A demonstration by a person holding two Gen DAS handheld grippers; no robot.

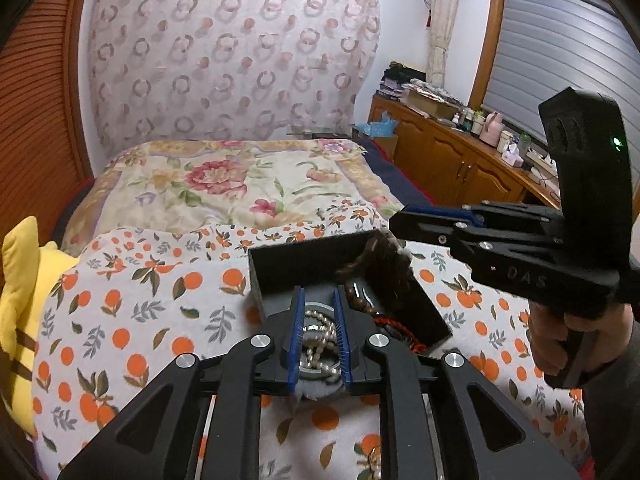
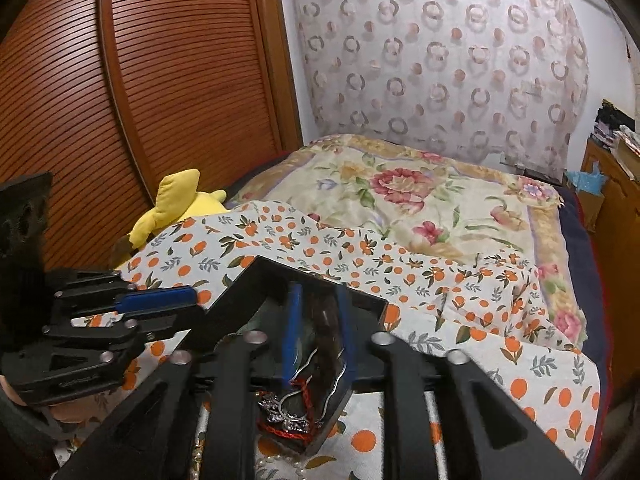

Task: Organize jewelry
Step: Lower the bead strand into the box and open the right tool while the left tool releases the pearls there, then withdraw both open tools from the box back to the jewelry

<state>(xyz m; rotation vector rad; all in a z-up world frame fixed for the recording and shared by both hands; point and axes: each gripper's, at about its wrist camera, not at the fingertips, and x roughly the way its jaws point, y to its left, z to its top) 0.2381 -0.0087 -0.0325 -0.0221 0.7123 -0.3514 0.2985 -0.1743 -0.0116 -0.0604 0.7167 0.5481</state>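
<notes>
A black open box [image 1: 280,268] sits on the orange-print sheet and holds jewelry. In the left wrist view my left gripper [image 1: 318,332] is open above the box's near end, with a pearl necklace [image 1: 320,344] and a round metal piece lying between its fingers. Brown wooden beads [image 1: 384,264] and a red cord [image 1: 396,326] lie in the box's right side. My right gripper [image 1: 400,220] comes in from the right, just above the box's far right corner. In the right wrist view my right gripper [image 2: 318,332] is open over the box [image 2: 240,300], above a silver chain [image 2: 296,396] and red cord [image 2: 304,390].
The box rests on a bed with an orange-print sheet [image 1: 140,320] and a floral quilt [image 1: 224,184] behind. A yellow plush toy [image 1: 20,300] lies at the left edge by a wooden slatted wardrobe [image 2: 120,100]. A cluttered wooden cabinet [image 1: 460,160] stands on the right.
</notes>
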